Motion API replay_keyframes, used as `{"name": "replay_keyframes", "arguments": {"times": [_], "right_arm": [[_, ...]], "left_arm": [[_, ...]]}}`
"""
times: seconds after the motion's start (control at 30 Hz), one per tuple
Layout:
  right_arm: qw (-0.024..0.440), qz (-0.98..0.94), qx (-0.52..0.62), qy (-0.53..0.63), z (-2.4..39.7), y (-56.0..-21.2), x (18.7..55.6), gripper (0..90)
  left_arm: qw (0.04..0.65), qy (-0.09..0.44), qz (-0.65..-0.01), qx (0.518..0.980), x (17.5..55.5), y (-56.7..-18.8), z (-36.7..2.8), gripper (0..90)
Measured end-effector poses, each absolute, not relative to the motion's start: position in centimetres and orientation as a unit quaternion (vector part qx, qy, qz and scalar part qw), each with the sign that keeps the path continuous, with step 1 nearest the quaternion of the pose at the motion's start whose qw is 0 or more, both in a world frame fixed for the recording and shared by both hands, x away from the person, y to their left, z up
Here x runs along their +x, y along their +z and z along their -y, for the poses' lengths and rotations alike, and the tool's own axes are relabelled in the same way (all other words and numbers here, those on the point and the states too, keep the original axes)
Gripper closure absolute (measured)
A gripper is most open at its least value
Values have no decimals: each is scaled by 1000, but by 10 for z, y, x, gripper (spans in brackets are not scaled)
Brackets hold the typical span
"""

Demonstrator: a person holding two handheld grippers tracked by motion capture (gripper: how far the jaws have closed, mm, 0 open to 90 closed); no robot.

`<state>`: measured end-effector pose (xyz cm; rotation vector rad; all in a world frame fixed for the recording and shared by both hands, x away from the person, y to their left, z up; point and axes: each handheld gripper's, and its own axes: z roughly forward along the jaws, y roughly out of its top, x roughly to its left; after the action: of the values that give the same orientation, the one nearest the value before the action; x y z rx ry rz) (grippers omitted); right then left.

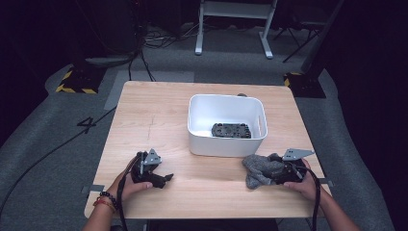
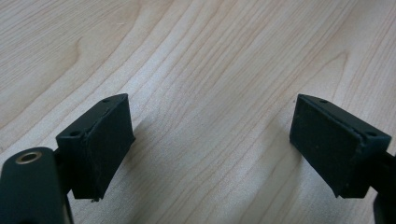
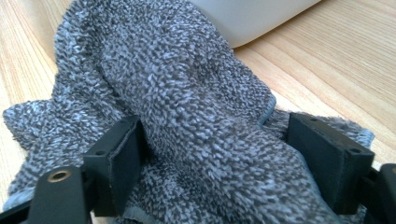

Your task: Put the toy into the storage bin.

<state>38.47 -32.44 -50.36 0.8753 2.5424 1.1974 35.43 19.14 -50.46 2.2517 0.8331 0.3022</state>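
A crumpled grey terry towel (image 1: 260,169) lies on the wooden table (image 1: 159,115) at the front right, just before the white bin (image 1: 226,144). My right gripper (image 1: 281,172) points left into it. In the right gripper view the towel (image 3: 187,93) bulges up between the jaws of the right gripper (image 3: 215,149), which stand wide apart and do not squeeze it. My left gripper (image 1: 166,178) rests at the front left and points right. In its own view the left gripper (image 2: 210,135) is open over bare wood, with nothing between the pads (image 2: 105,144).
The white bin sits mid-table and holds a flat dark perforated part (image 1: 231,130). Its pale wall (image 3: 252,18) rises right behind the towel. A hand (image 1: 127,186) holds each gripper from the near edge. Cables and stand legs (image 1: 231,29) lie on the floor beyond the table.
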Motion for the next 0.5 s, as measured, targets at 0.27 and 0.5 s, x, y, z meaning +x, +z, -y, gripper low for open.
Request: {"name": "replay_keyframes", "arguments": {"times": [0.27, 0.5], "right_arm": [[98, -860, 294, 405, 325, -504, 385, 207], [96, -860, 294, 406, 325, -504, 385, 207]], "left_arm": [[352, 118, -322, 871, 354, -505, -191, 134], [353, 116, -322, 871, 355, -505, -192, 135]]}}
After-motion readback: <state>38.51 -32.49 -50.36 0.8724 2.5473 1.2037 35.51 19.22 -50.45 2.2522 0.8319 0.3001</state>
